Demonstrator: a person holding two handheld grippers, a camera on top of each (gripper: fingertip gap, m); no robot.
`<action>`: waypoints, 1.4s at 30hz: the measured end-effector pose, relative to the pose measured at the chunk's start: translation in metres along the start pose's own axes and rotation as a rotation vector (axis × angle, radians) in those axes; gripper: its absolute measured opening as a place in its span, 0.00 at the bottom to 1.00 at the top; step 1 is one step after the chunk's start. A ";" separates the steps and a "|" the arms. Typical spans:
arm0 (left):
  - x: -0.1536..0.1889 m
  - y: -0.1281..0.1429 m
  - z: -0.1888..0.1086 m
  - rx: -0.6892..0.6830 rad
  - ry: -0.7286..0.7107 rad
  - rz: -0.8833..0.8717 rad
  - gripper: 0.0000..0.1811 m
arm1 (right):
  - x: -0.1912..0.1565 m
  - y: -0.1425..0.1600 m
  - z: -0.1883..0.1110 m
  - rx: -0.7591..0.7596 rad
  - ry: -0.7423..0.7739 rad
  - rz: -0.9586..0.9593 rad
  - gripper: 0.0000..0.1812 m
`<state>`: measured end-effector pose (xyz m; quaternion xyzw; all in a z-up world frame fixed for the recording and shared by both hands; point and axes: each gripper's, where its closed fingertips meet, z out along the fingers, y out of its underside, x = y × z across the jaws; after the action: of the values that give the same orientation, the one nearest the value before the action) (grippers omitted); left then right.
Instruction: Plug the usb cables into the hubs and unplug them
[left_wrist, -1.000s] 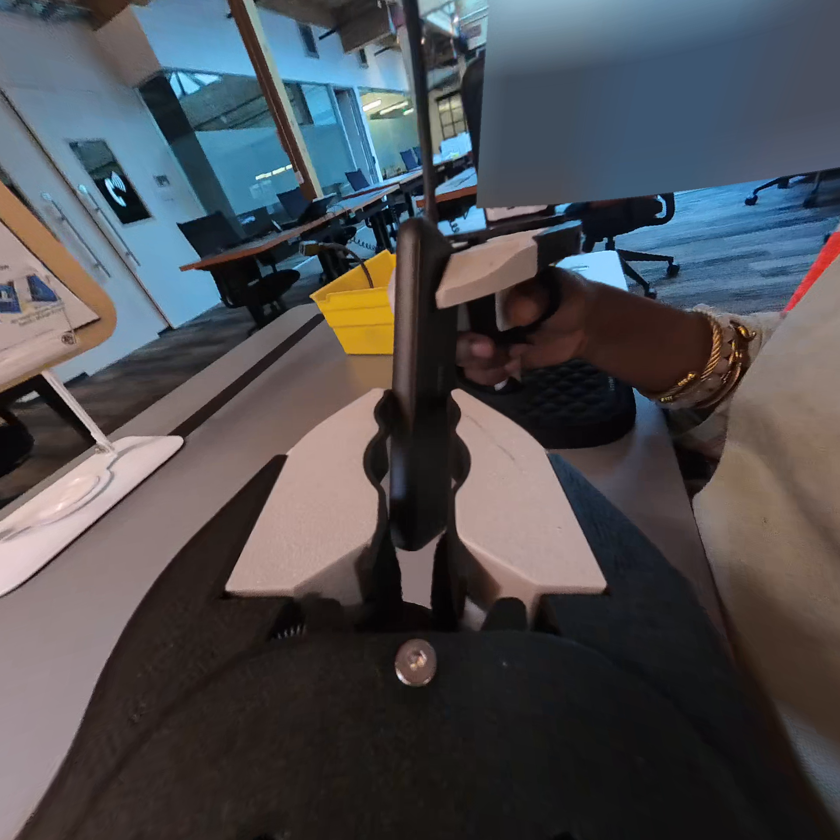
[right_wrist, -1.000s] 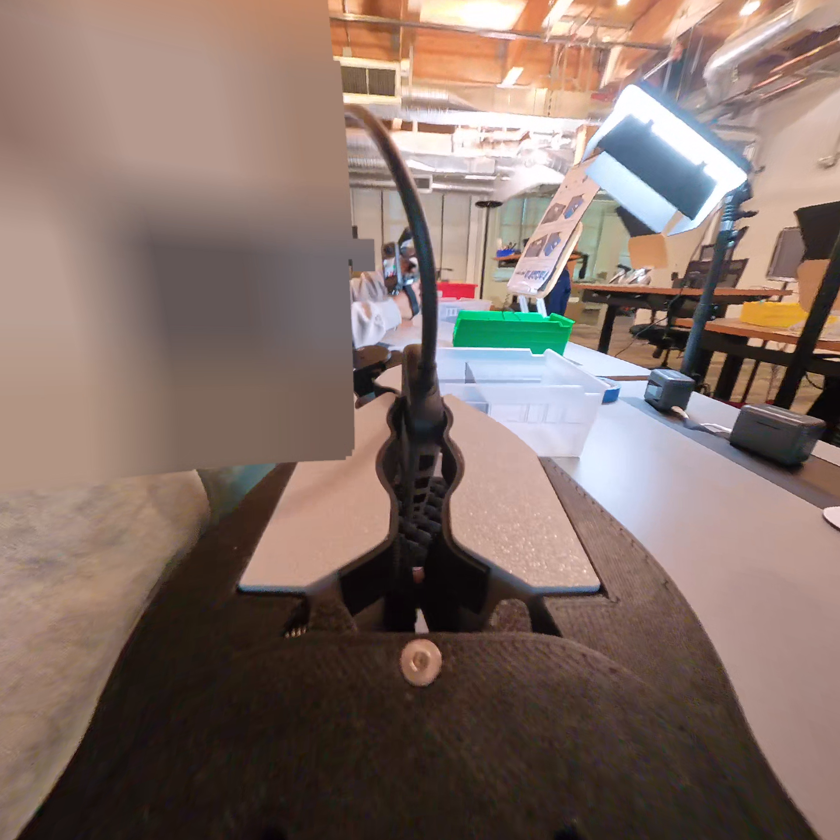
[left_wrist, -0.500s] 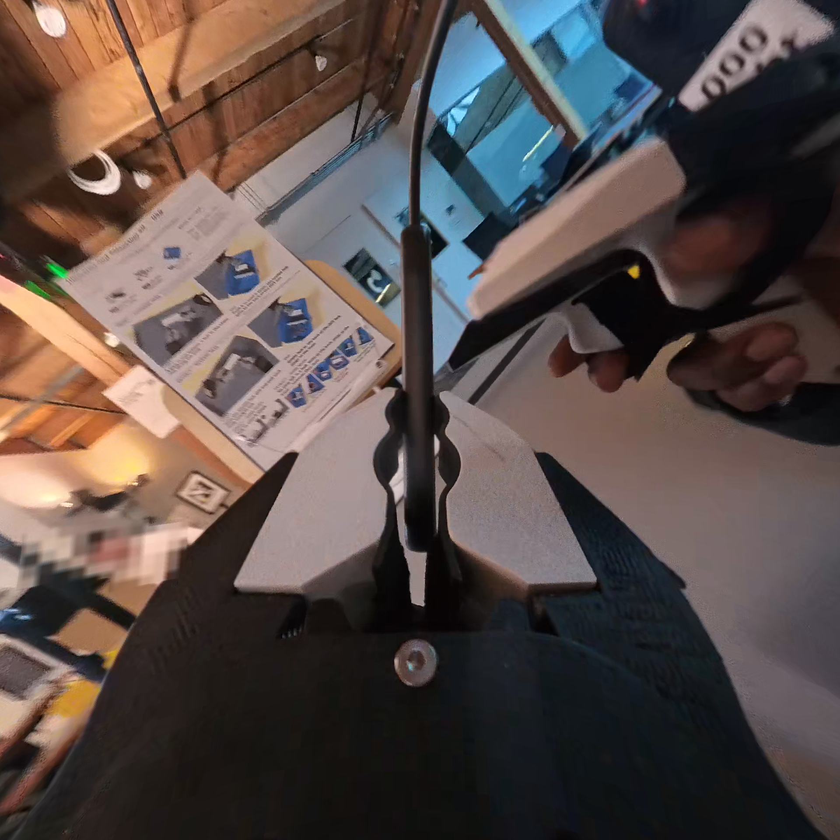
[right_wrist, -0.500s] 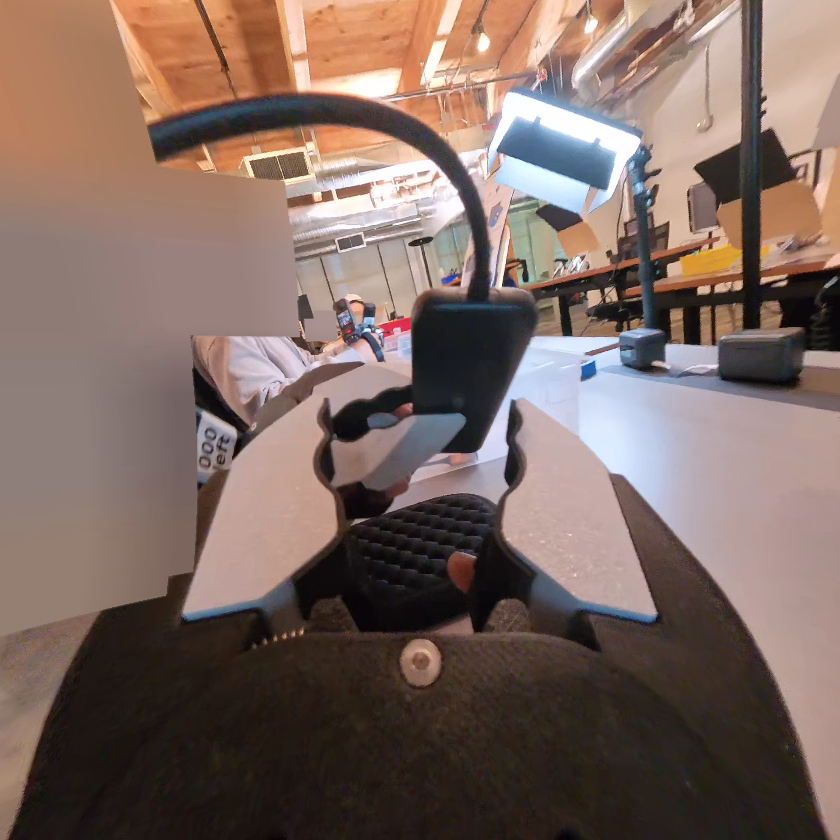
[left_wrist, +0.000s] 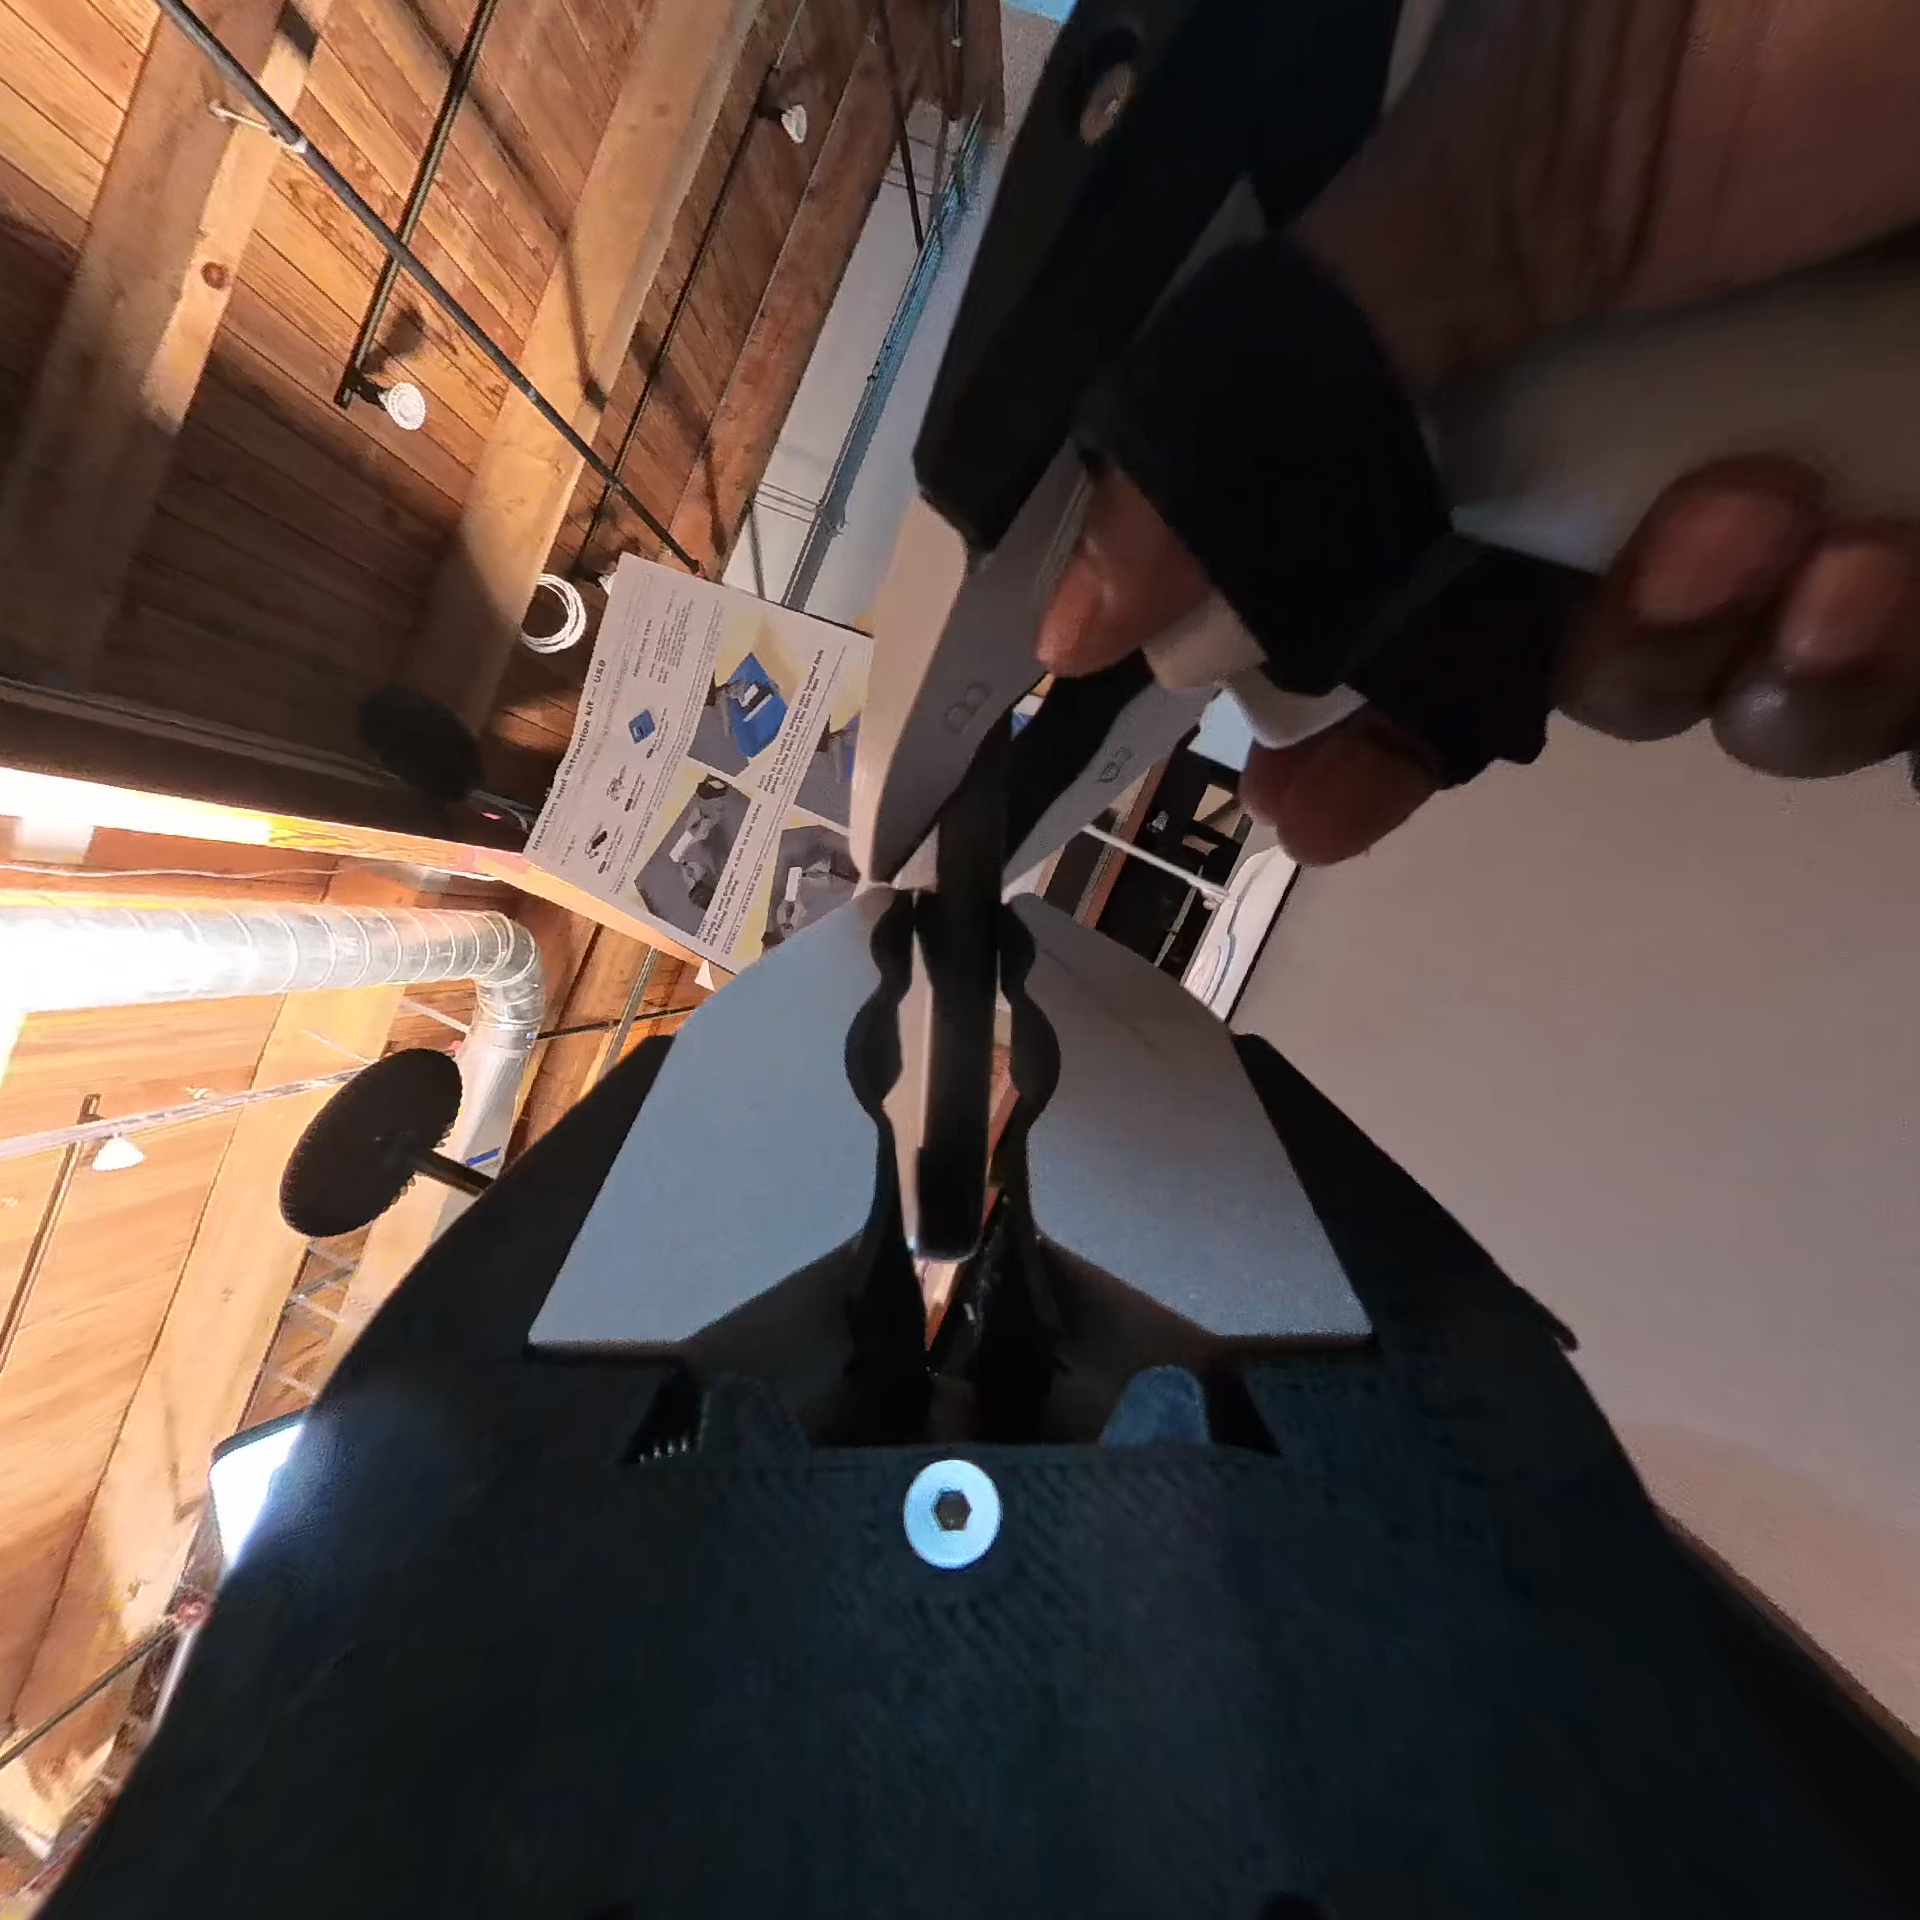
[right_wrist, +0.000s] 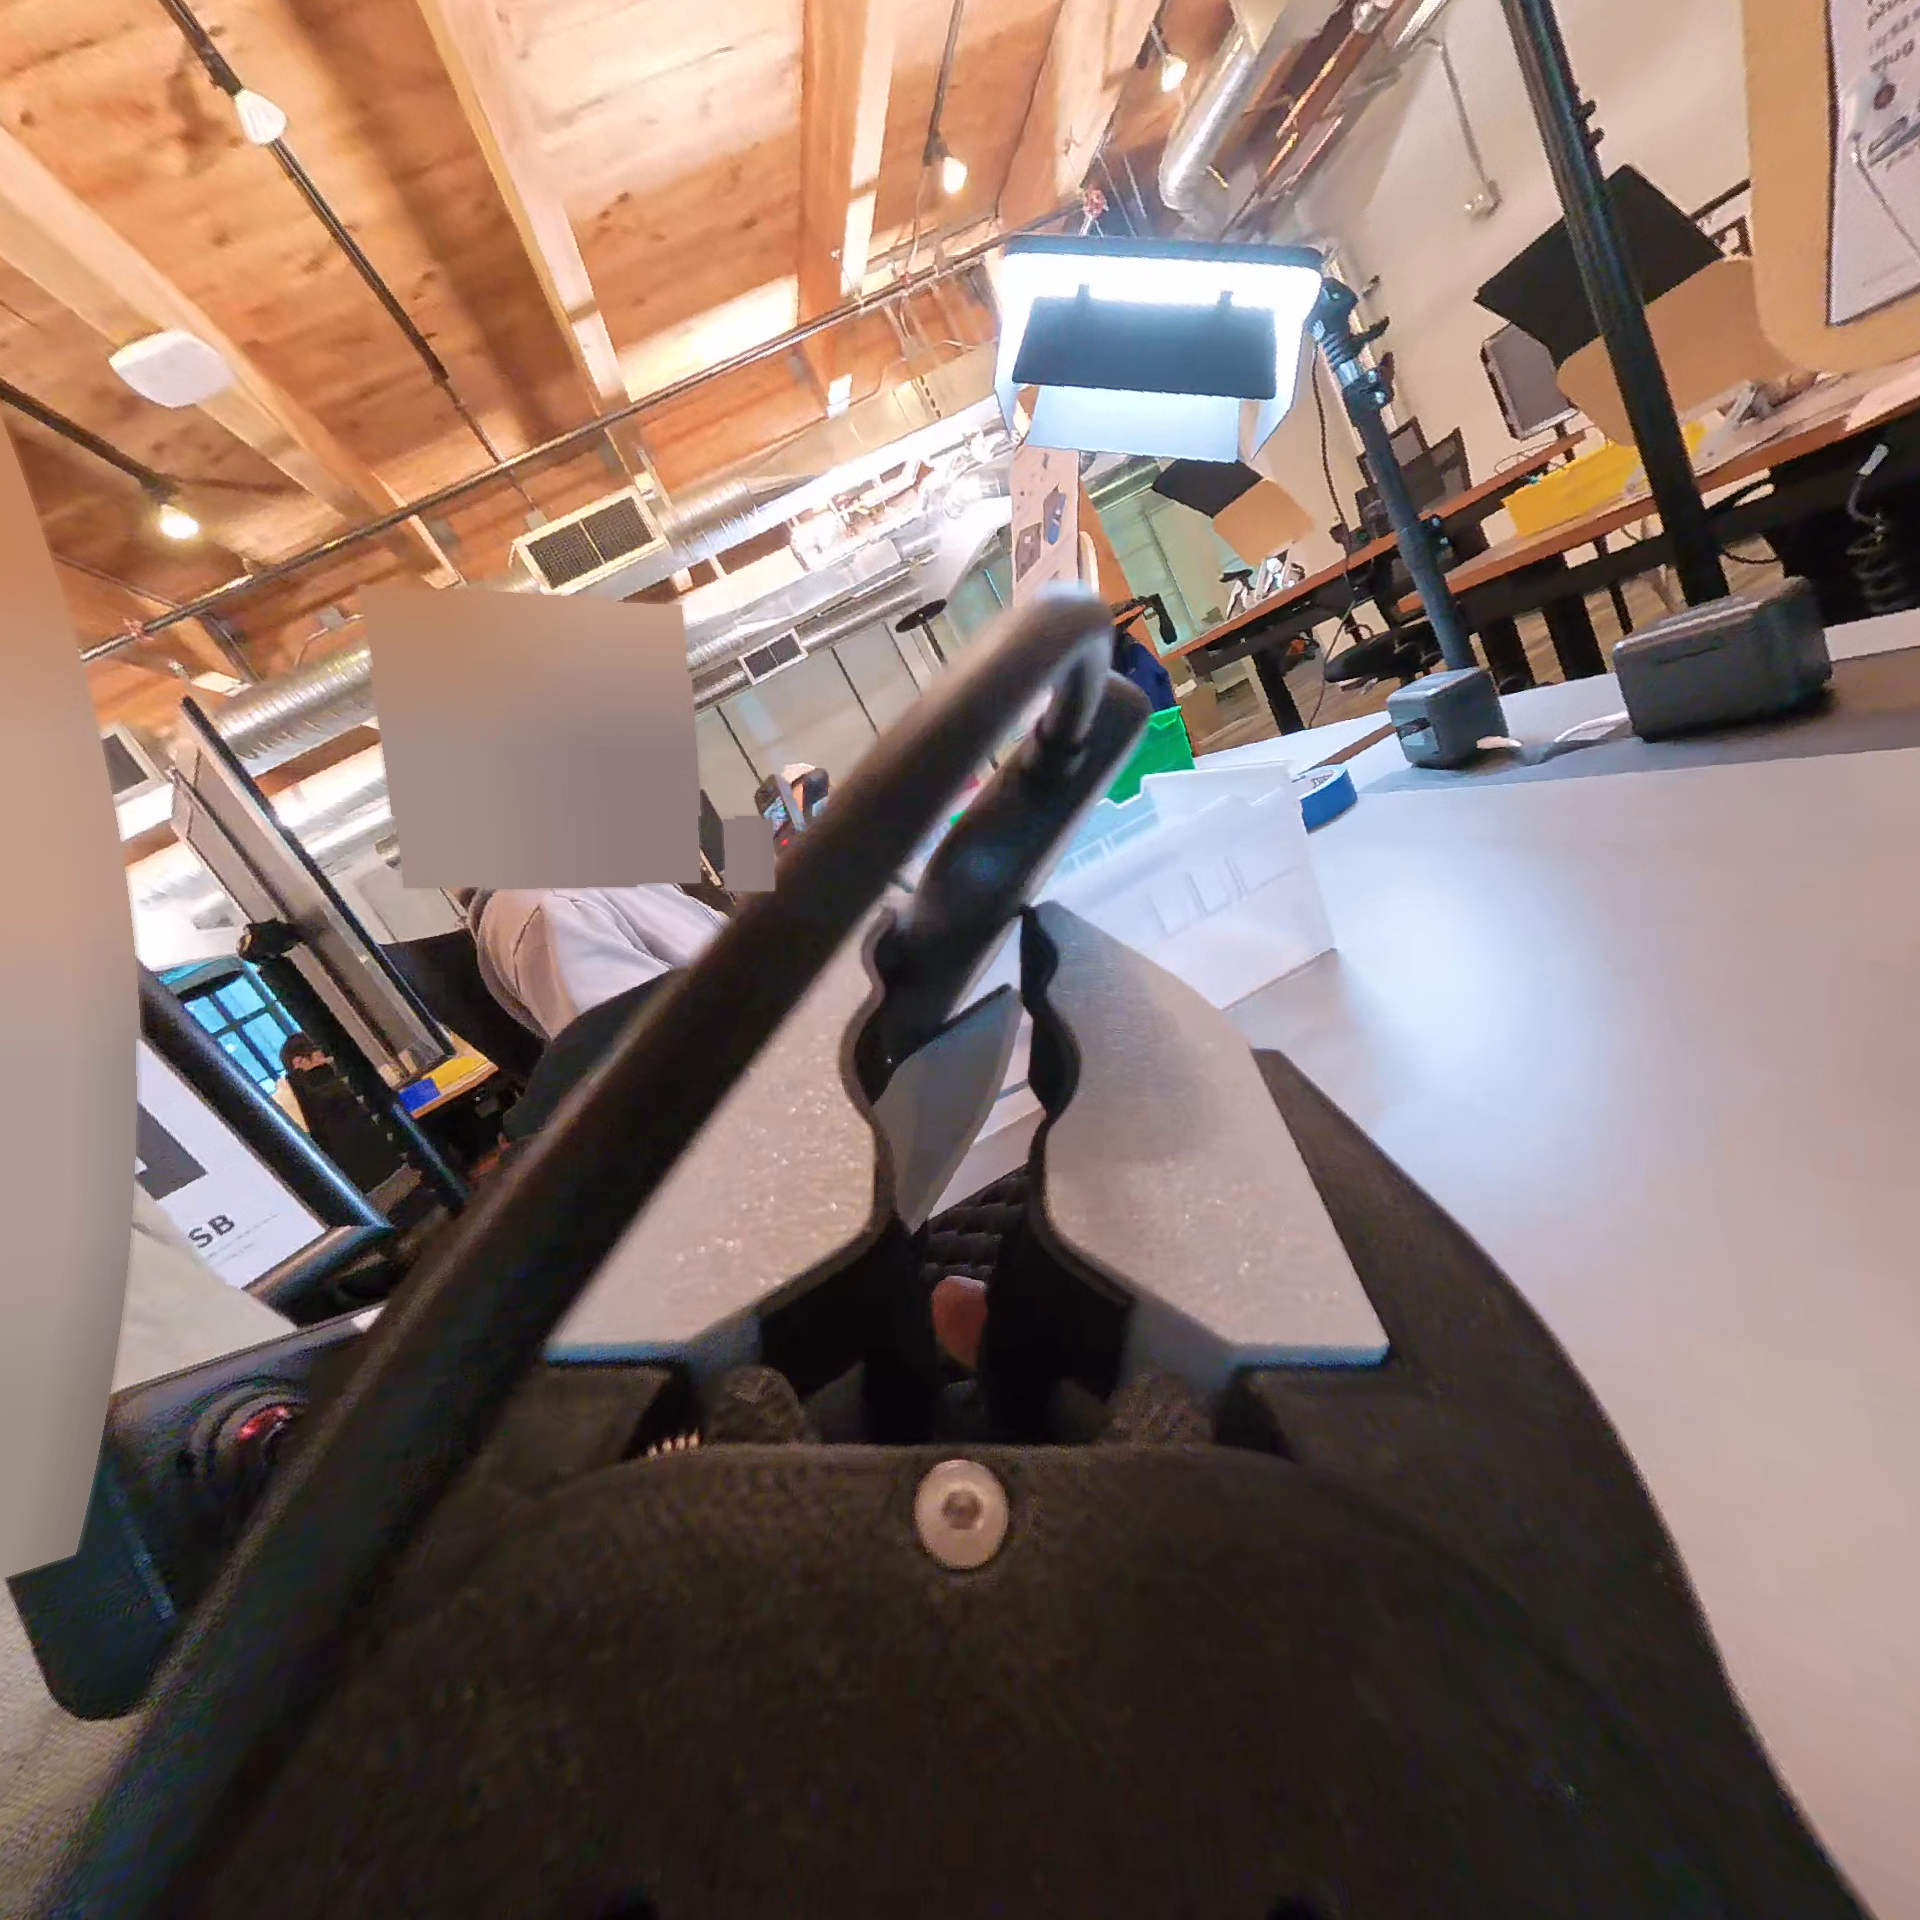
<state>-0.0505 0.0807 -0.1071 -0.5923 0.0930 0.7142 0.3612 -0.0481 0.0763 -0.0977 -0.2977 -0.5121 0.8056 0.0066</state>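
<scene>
A flat black USB hub (left_wrist: 951, 1091) stands edge-on between the fingers of my left gripper (left_wrist: 953, 914), which is shut on it. My right gripper (left_wrist: 961, 842), held by a hand (left_wrist: 1714, 623), meets it head-on and its two fingers pinch the hub's far end. In the right wrist view my right gripper (right_wrist: 951, 925) is closed on the hub (right_wrist: 997, 852). A finger of the left gripper (right_wrist: 935, 1101) shows between its fingers. The hub's black cable (right_wrist: 644, 1060) arcs from its top down to the lower left. Both grippers are above the grey table (right_wrist: 1610, 987).
A white bin (right_wrist: 1226, 883), a blue tape roll (right_wrist: 1325, 795) and a green bin (right_wrist: 1153, 748) sit ahead on the table. Two grey boxes (right_wrist: 1720, 655) and black stand poles (right_wrist: 1621, 312) are at the right. A poster board (left_wrist: 707, 769) stands behind the hub. A seated person (right_wrist: 582, 956) is left. My left and right fingertips are right by each other.
The right gripper let go of the cable, opened, and has now closed on the hub's far end. The left gripper has rolled and tilted upward with the hub.
</scene>
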 end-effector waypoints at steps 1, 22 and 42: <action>-0.001 -0.001 -0.001 0.009 -0.005 -0.006 0.09 | -0.001 -0.001 0.000 0.004 -0.003 -0.016 0.10; -0.041 -0.059 -0.046 0.708 0.718 -1.384 0.07 | -0.069 -0.007 -0.030 -0.013 -0.405 -0.455 0.05; -0.031 -0.019 -0.066 0.564 0.696 -0.845 0.06 | 0.013 -0.066 -0.123 -0.369 0.445 -1.179 0.27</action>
<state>0.0138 0.0445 -0.0919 -0.6581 0.1479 0.2217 0.7042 -0.0182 0.2125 -0.0855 -0.1230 -0.7056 0.4852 0.5016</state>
